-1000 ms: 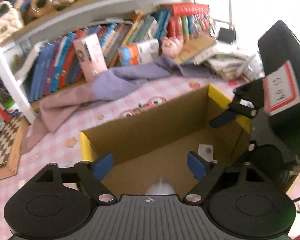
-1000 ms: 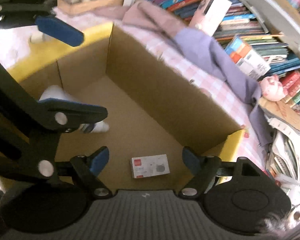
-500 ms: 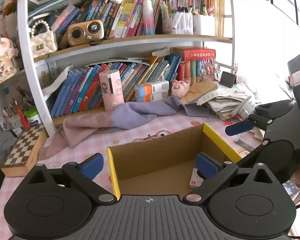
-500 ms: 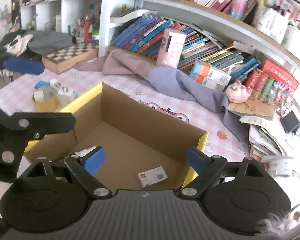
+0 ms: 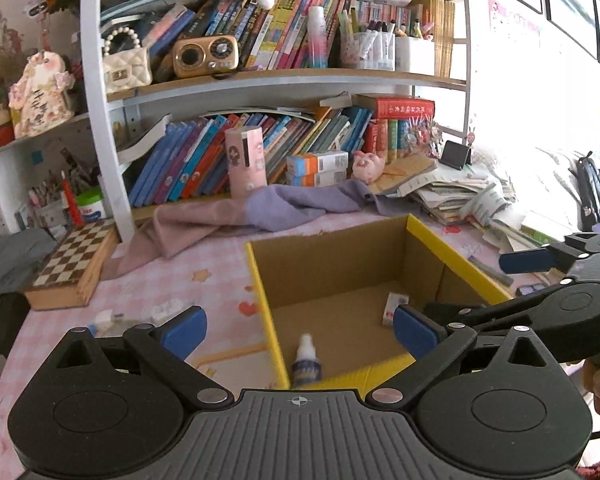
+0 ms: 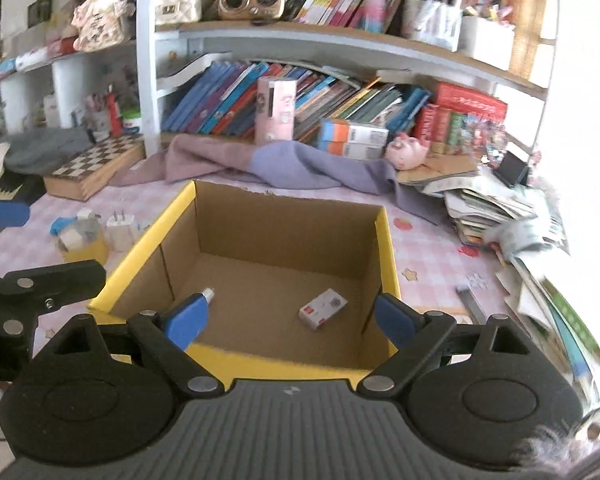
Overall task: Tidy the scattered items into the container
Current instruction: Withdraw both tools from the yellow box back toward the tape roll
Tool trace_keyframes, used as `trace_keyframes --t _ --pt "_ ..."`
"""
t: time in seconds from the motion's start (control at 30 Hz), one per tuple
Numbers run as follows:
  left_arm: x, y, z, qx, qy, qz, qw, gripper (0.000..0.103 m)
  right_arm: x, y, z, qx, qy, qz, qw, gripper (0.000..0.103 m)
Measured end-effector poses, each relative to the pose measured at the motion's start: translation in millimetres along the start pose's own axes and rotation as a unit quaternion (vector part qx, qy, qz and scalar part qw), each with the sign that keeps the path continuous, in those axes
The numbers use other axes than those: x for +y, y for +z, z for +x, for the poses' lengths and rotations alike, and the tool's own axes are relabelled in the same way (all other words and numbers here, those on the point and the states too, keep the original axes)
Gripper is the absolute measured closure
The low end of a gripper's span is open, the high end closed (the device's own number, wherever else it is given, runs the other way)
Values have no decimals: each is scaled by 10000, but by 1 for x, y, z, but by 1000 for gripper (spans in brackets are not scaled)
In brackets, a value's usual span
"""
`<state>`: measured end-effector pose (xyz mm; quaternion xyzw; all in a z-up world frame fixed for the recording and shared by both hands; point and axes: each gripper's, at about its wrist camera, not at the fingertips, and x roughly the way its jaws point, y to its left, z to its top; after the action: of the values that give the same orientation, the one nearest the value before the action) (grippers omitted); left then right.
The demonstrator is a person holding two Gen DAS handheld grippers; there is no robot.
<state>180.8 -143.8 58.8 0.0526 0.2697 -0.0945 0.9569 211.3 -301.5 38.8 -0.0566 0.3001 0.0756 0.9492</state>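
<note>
Surroundings: I log a chessboard point(image 6: 94, 164), purple cloth point(image 6: 300, 164) and plug adapter point(image 6: 121, 227) beside my cardboard box point(image 6: 388, 240). Contents: small carton point(image 6: 323, 308), spray bottle point(image 5: 306, 362). My left gripper point(image 5: 298, 330) and right gripper point(image 6: 290, 318) hover above, wide apart, empty.

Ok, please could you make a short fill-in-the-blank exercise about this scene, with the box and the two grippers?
1. The small white packet lies ____ the cardboard box.
2. The rim of the box is coloured ____.
3. The white plug stands ____ the box, on the pink tablecloth.
4. The left gripper and the right gripper both hold ____.

Missing words: inside; yellow; outside; nothing
</note>
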Motion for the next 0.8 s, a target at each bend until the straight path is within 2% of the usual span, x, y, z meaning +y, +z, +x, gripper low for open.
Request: trace_keyframes --t 0.2,0.43,0.6,0.8 --pt "26 -25 -30 54 56 -175 9998 2 35 -20 -31 -226 -303 161 9992 11" --pt "59 -56 -71 43 239 -351 9991 2 80 -46 -63 -278 -495 180 9982 9" --pt "76 -81 -93 110 372 -270 9989 2 111 -67 -79 -156 -543 181 9982 8" --pt "90 -105 -110 329 487 -100 9982 2 140 -88 -85 194 -474 227 9984 8"
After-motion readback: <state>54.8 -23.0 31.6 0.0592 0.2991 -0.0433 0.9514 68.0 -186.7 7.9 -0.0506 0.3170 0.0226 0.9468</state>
